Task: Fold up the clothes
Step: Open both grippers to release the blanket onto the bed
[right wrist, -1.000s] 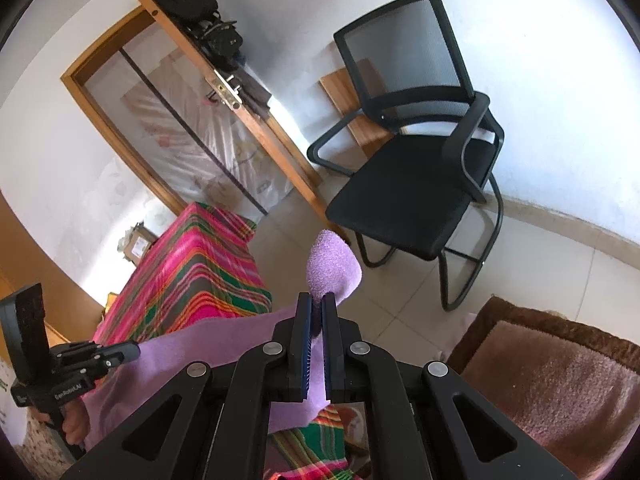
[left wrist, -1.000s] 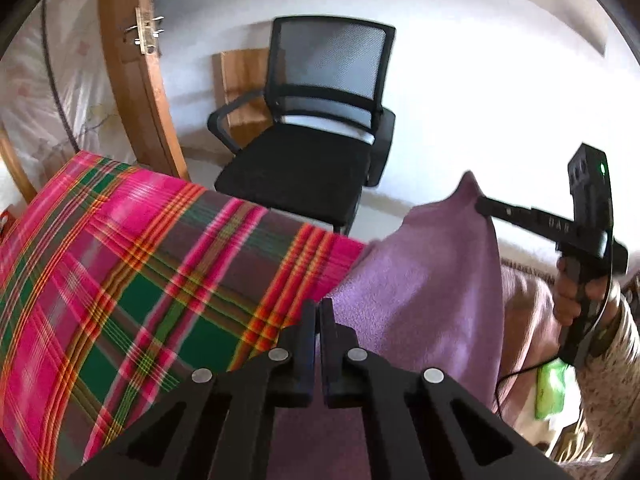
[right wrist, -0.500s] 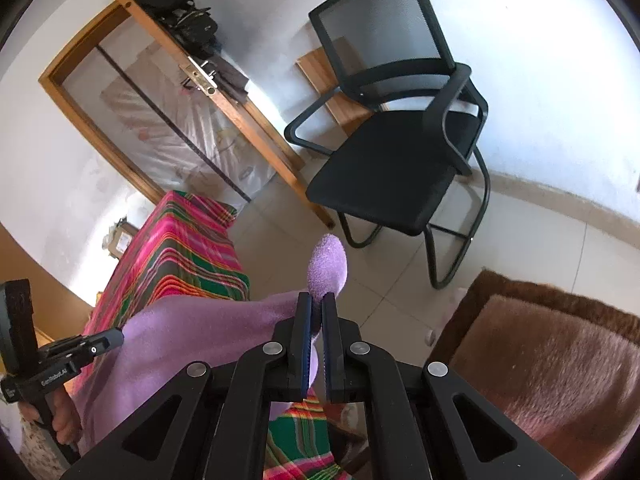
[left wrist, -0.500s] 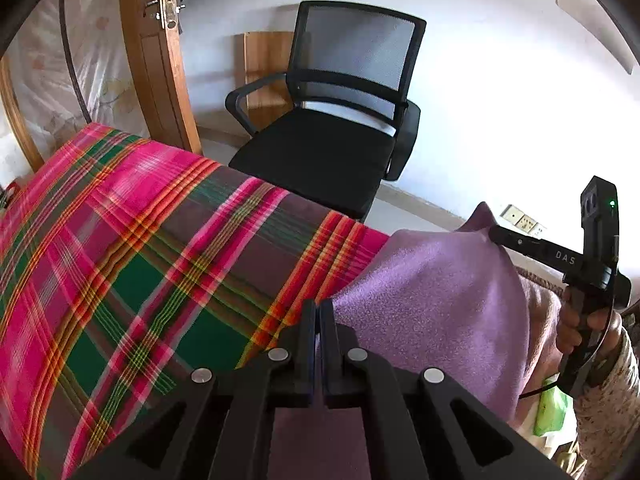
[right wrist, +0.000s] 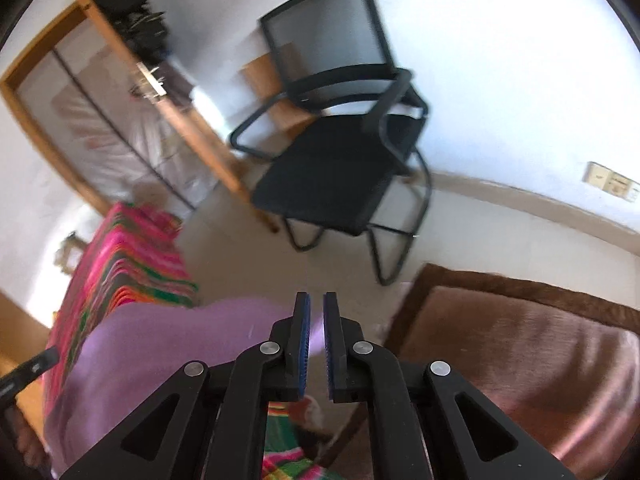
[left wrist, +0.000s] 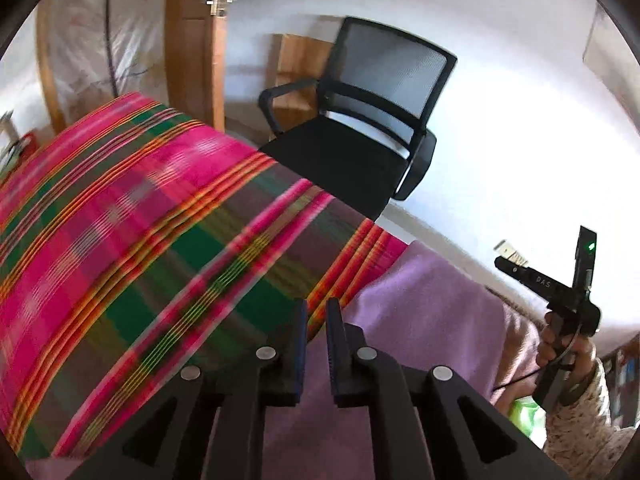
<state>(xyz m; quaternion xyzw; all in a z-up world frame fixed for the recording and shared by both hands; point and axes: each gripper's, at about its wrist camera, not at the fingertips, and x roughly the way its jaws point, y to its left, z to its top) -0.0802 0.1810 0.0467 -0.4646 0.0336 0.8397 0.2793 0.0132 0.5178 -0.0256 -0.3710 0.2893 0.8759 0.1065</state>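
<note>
A bright pink, green and orange plaid cloth [left wrist: 152, 240] covers the bed and fills most of the left wrist view. On its near right part lies the lilac fleece garment [left wrist: 424, 320], spread over the plaid cloth's corner and reaching under both grippers. To the right of it, in the right wrist view, sits a brown plush blanket [right wrist: 520, 344] with a darker border. Beyond the bed a black mesh office chair [right wrist: 340, 160] stands on the pale tiled floor [right wrist: 500, 232], near a wooden door frame [left wrist: 192, 48]. The left gripper [left wrist: 317, 312] hangs above the garment's edge with its jaws slightly apart and nothing between them. The right gripper [right wrist: 317, 308] likewise shows a narrow empty gap, the garment below and to its left.
</note>
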